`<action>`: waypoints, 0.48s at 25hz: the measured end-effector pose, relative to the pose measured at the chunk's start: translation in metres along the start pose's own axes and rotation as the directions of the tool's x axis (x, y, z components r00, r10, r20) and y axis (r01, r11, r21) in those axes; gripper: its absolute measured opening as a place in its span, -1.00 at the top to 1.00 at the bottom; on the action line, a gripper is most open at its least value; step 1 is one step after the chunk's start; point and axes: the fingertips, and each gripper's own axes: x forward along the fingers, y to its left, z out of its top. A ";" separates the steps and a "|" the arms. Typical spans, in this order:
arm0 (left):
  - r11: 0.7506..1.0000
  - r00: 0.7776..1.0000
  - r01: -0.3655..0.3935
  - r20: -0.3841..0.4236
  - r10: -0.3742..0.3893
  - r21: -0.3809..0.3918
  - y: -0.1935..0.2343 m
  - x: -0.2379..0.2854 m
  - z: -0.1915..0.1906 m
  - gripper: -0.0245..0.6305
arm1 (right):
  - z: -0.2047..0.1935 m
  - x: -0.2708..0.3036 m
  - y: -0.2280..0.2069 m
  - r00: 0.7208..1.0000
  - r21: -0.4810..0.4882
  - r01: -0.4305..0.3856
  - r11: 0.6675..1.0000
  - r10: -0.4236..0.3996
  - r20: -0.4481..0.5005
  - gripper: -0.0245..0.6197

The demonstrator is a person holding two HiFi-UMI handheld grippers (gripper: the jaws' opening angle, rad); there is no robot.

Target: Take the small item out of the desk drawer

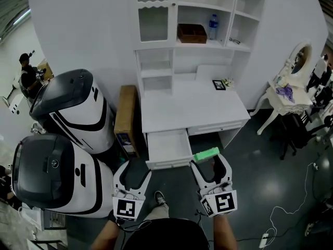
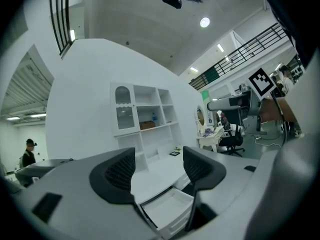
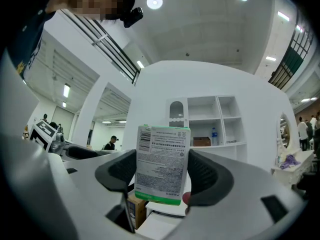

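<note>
Overhead, green box (image 1: 206, 154), closer, printed label (image 3: 161, 159)

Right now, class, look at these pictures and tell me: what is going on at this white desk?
A person stands at the white desk with a gripper in each hand. The right gripper is shut on a small green-and-white box, held near the front of the open drawer. The drawer looks empty. The left gripper is open, holding nothing.
</note>
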 end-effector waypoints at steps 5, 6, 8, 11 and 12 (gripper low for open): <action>1.000 1.000 -0.006 0.024 0.007 -0.016 -0.009 -0.011 0.001 -0.01 | -0.002 -0.022 -0.002 1.000 0.018 0.025 1.000 -0.025 0.011 -0.10; 1.000 1.000 -0.005 0.029 0.005 -0.020 -0.010 -0.013 0.003 -0.01 | -0.001 -0.025 -0.003 1.000 0.020 0.029 0.999 -0.029 0.012 -0.10; 1.000 0.999 -0.003 0.032 0.003 -0.014 -0.013 -0.015 0.006 -0.01 | 0.002 -0.030 -0.003 0.999 0.021 0.034 0.999 -0.034 0.016 -0.10; 1.000 1.000 -0.003 0.028 0.004 -0.016 -0.018 -0.020 0.008 -0.01 | 0.004 -0.037 -0.003 0.999 0.016 0.034 0.999 -0.034 0.016 -0.10; 1.000 0.999 -0.009 0.039 0.010 -0.029 -0.018 -0.023 0.010 -0.01 | 0.004 -0.039 -0.002 0.999 0.015 0.032 0.999 -0.032 0.014 -0.10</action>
